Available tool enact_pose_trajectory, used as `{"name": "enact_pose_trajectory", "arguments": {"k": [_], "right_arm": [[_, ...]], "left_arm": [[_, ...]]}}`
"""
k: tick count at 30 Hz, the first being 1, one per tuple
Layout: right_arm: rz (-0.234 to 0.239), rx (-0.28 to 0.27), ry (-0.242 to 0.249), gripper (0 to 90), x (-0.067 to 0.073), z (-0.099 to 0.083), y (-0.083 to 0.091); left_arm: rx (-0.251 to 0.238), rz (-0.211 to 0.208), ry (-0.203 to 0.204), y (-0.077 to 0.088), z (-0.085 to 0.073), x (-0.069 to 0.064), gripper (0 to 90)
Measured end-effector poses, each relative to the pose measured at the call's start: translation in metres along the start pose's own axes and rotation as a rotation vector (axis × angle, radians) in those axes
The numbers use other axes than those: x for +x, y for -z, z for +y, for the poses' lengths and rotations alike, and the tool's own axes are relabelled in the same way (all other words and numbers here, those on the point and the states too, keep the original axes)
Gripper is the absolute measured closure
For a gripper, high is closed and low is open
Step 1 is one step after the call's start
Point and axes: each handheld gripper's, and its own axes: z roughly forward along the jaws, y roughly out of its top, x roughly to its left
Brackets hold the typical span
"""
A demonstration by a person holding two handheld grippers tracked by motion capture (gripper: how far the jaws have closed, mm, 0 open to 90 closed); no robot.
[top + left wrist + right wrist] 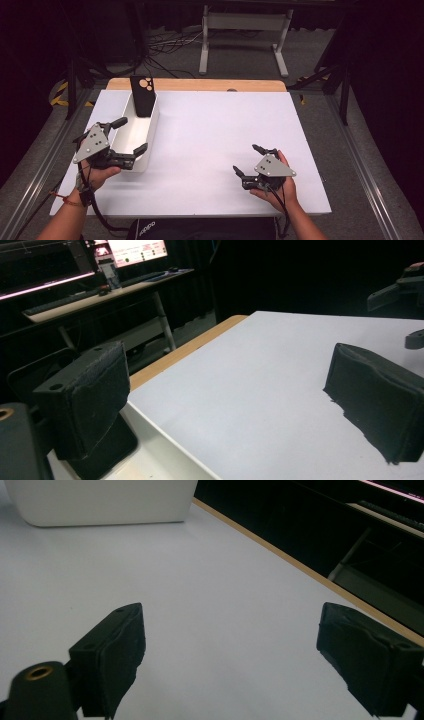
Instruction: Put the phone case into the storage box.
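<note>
A white oblong bin (150, 131) stands on the left side of the white table (215, 135). A black phone case (142, 95) with camera holes leans upright at the bin's far end. My left gripper (132, 135) is open, one fingertip over the bin's inside and the other past its near corner, holding nothing. In the left gripper view the left gripper (230, 400) has its jaws spread wide over the bin's rim (165, 440). My right gripper (247, 160) rests open low over the table at the front right. The right gripper view shows the right gripper (240, 660) facing the bin (100, 505).
A wooden strip (195, 85) borders the table's far side. Behind it, a white desk frame (245, 35) and cables lie on the floor. Desks with lit monitors (135, 250) stand off the far side. The other gripper (395, 290) appears at the left gripper view's upper right.
</note>
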Motion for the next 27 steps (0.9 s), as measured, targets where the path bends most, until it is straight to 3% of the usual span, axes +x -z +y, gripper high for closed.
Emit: {"name": "enact_pose_trajectory", "arguments": {"k": [23,27], "right_arm": [[0.003,-0.012,0.013,13.3,0.003,0.003,0.005],[0.002,-0.012,0.014,13.2,0.003,0.003,0.006]], "left_arm": [[0.003,-0.066,-0.017,0.008,-0.007,-0.034,4.8],[0.023,-0.074,-0.03,0.009,-0.011,-0.04,4.8]]}}
